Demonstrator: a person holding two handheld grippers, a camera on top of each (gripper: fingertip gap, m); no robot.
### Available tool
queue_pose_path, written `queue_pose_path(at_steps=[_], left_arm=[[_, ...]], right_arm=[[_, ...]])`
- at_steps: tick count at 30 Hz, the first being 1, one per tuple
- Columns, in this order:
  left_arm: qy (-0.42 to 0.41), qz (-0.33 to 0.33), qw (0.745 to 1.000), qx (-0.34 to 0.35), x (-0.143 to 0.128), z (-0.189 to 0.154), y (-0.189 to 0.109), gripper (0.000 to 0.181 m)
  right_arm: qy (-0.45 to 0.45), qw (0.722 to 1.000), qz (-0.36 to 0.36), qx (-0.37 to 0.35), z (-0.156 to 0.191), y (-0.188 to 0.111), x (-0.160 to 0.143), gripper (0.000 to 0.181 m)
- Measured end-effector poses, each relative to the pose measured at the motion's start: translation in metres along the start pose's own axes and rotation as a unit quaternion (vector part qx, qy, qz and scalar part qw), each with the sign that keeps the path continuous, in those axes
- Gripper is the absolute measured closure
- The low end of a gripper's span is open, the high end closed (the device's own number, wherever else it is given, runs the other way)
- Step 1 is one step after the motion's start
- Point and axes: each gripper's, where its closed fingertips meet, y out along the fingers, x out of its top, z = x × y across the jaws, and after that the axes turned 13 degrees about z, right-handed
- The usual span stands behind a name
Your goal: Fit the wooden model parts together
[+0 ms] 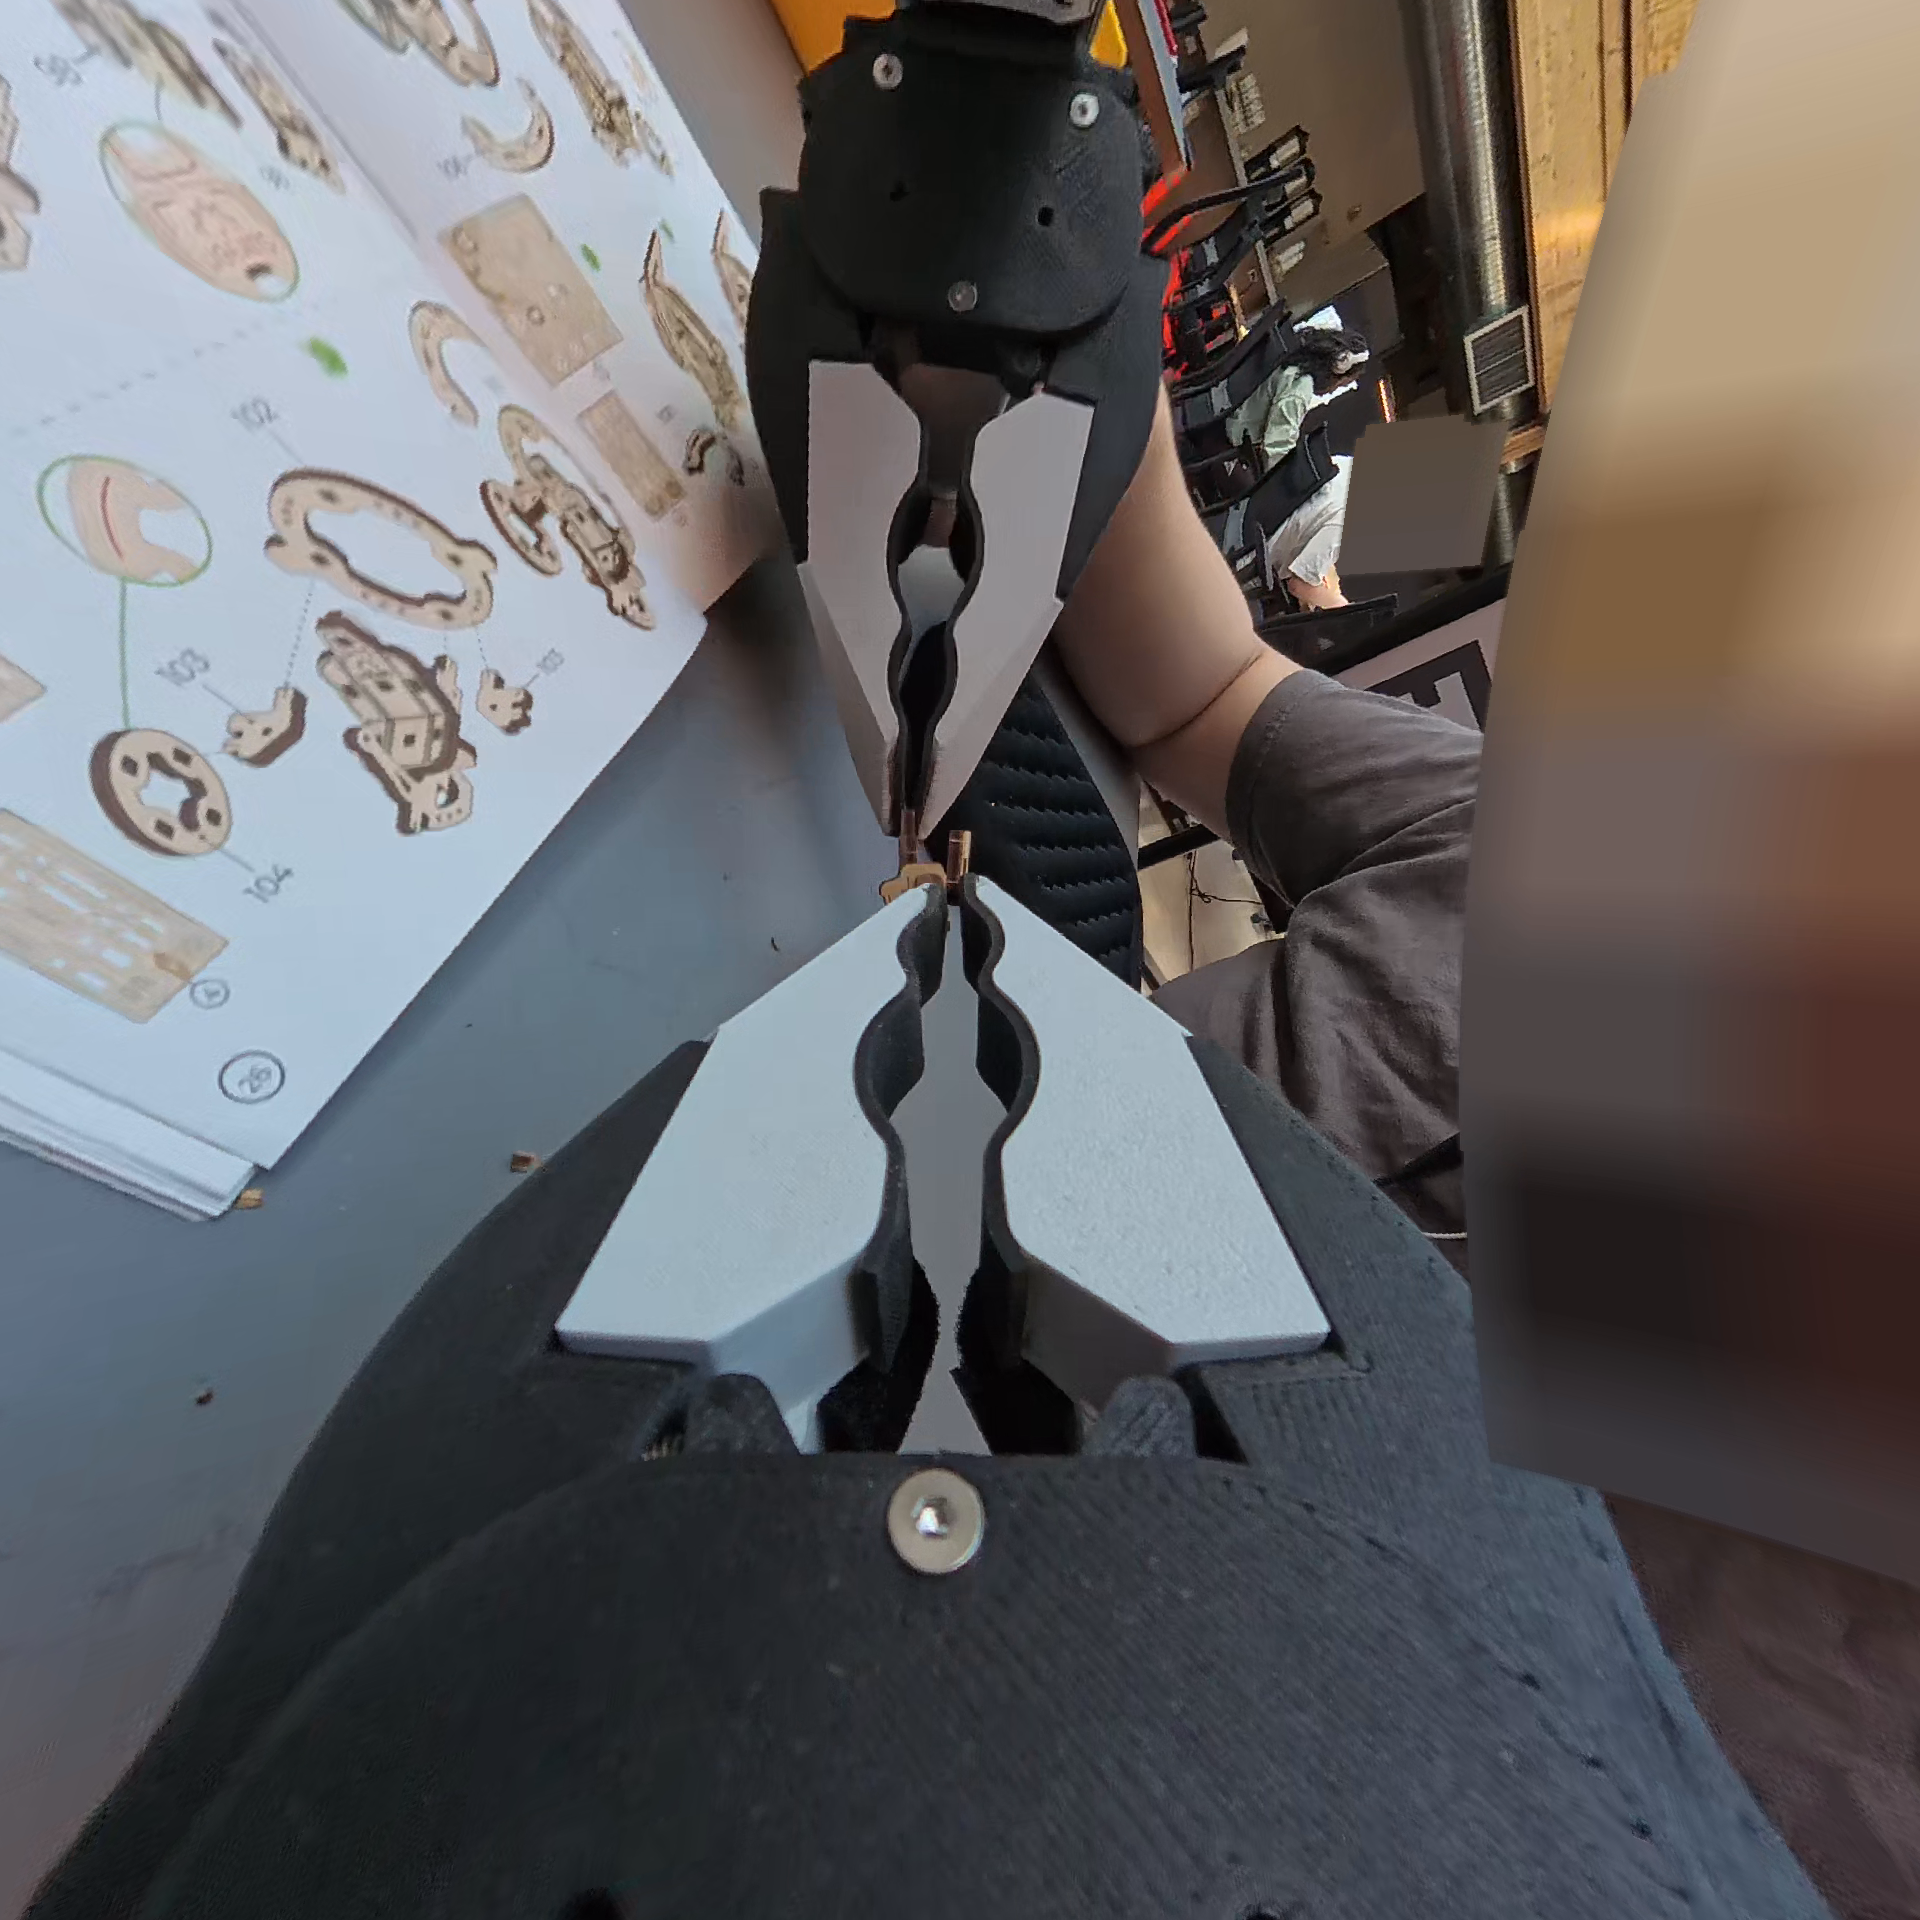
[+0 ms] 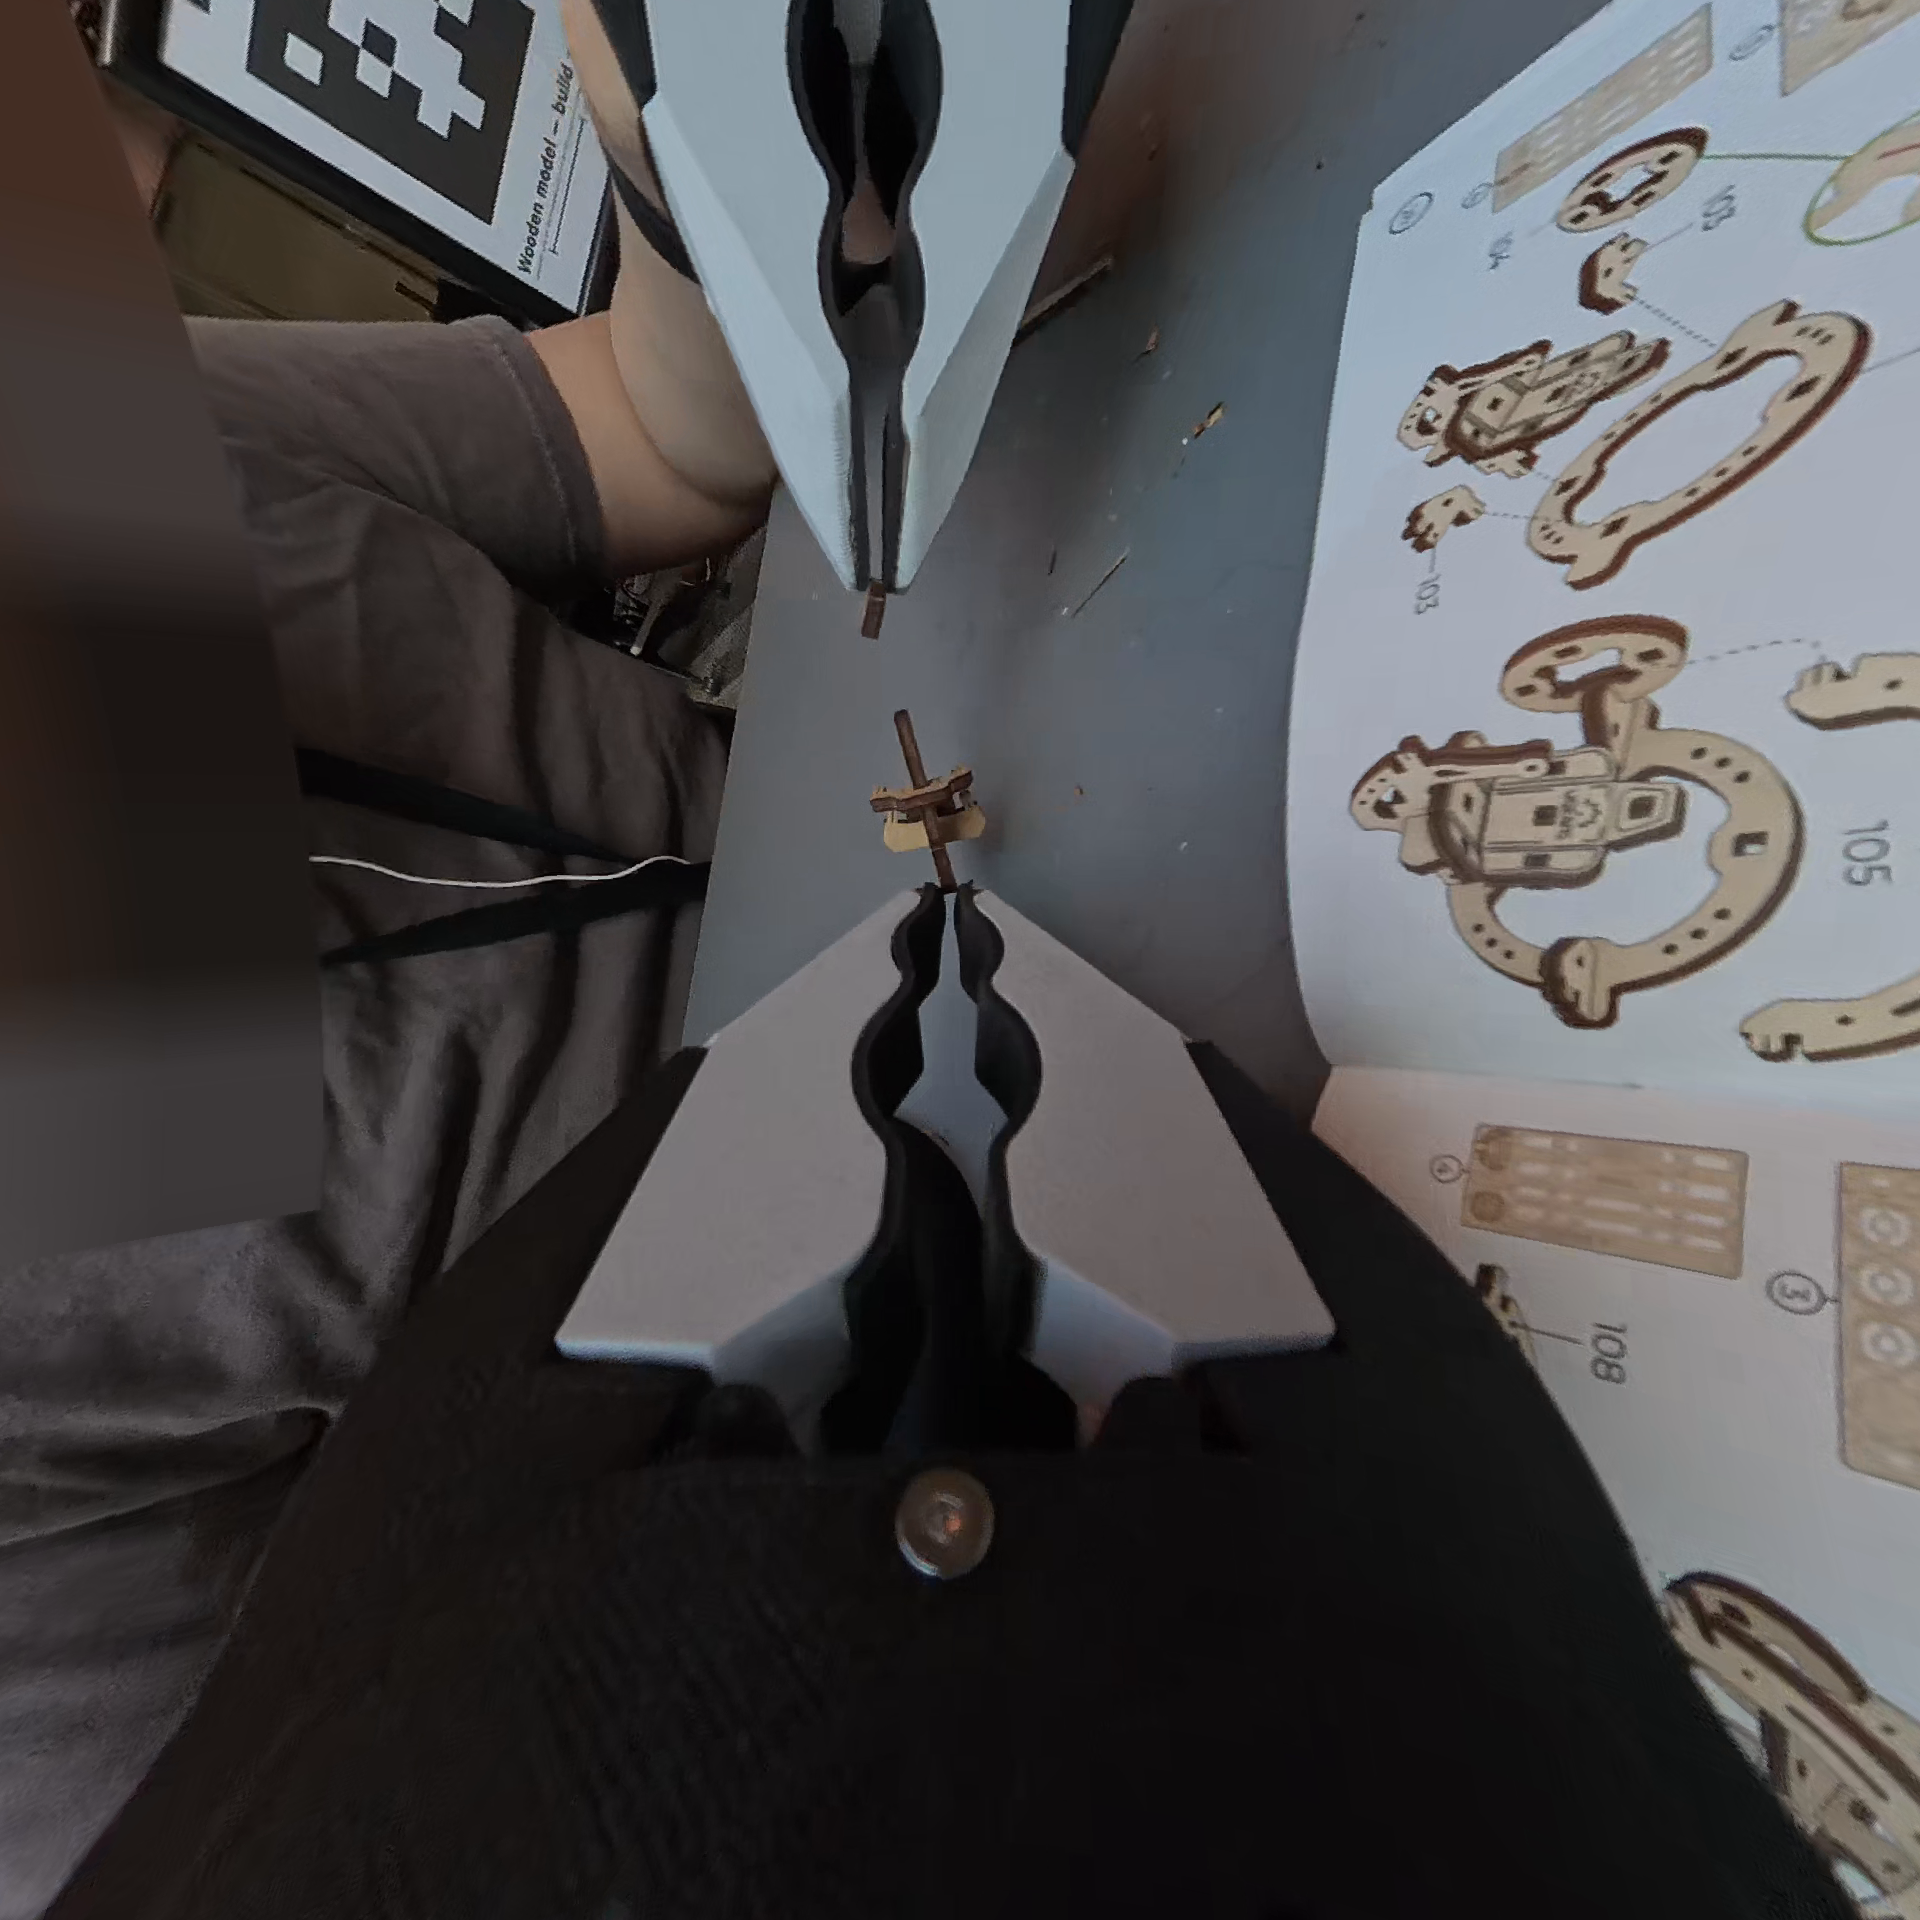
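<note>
My left gripper (image 1: 948, 896) is shut on a short dark wooden peg (image 1: 958, 850) that sticks out past its tips. My right gripper (image 2: 948, 891) is shut on the thin pin (image 2: 906, 743) of a small pale wooden sub-assembly (image 2: 925, 816) with cross-shaped tabs. In the right wrist view the left gripper (image 2: 873, 584) comes in from above with the peg (image 2: 871, 620) a short gap from the pin's free end. In the left wrist view the right gripper (image 1: 904, 816) points down, and its sub-assembly (image 1: 902, 886) lies beside my left fingertips, partly hidden.
An open instruction booklet (image 1: 312, 520) with part drawings lies on the grey table (image 1: 520, 1039); it also shows in the right wrist view (image 2: 1558, 727). A person's bare forearm (image 1: 1143, 644) and grey sleeve are close behind the grippers. A black-and-white marker card (image 2: 364, 94) stands nearby. Wood crumbs dot the table.
</note>
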Motion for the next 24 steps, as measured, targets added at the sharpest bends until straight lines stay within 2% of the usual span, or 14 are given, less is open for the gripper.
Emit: queue_pose_path(at_steps=[2,4,5,7,10,12,15,18,19,20,21,24], left_arm=[[0.073,-0.017,0.997,0.019,0.008,-0.012,-0.001,0.181],[0.158,-0.025,0.984,0.083,0.014,-0.018,-0.003,0.181],[0.212,-0.041,0.968,0.129,0.019,-0.021,-0.007,0.181],[0.319,-0.077,0.918,0.222,0.027,-0.031,-0.015,0.181],[0.425,-0.118,0.825,0.354,0.035,-0.046,-0.028,0.181],[0.493,-0.135,0.749,0.422,0.035,-0.062,-0.032,0.181],[0.571,-0.132,0.617,0.525,0.033,-0.077,-0.034,0.181],[0.622,-0.116,0.461,0.623,0.033,-0.084,-0.033,0.181],[0.634,-0.103,0.423,0.639,0.032,-0.084,-0.029,0.181],[0.642,-0.091,0.397,0.649,0.031,-0.083,-0.025,0.181],[0.648,-0.081,0.382,0.654,0.030,-0.081,-0.021,0.181],[0.661,-0.075,0.354,0.657,0.028,-0.084,-0.014,0.181]], right_arm=[[-0.056,0.998,0.008,-0.034,0.001,0.001,-0.004,0.181],[-0.094,0.992,0.020,-0.082,-0.005,0.003,-0.009,0.181],[-0.102,0.990,0.023,-0.092,-0.006,0.003,-0.009,0.181],[-0.097,0.991,0.018,-0.087,-0.006,0.003,-0.007,0.181],[-0.082,0.994,0.005,-0.068,-0.006,0.002,-0.004,0.181],[-0.086,0.994,-0.005,-0.071,-0.006,0.000,-0.003,0.181],[-0.097,0.993,-0.016,-0.065,-0.002,-0.001,-0.004,0.181],[-0.111,0.991,-0.012,-0.070,-0.003,0.001,-0.007,0.181],[-0.117,0.991,-0.008,-0.071,-0.003,0.003,-0.009,0.180],[-0.126,0.990,-0.004,-0.069,-0.001,0.004,-0.010,0.180],[-0.135,0.988,-0.001,-0.071,0.000,0.005,-0.011,0.180],[-0.177,0.979,0.000,-0.097,0.001,0.005,-0.011,0.181]])
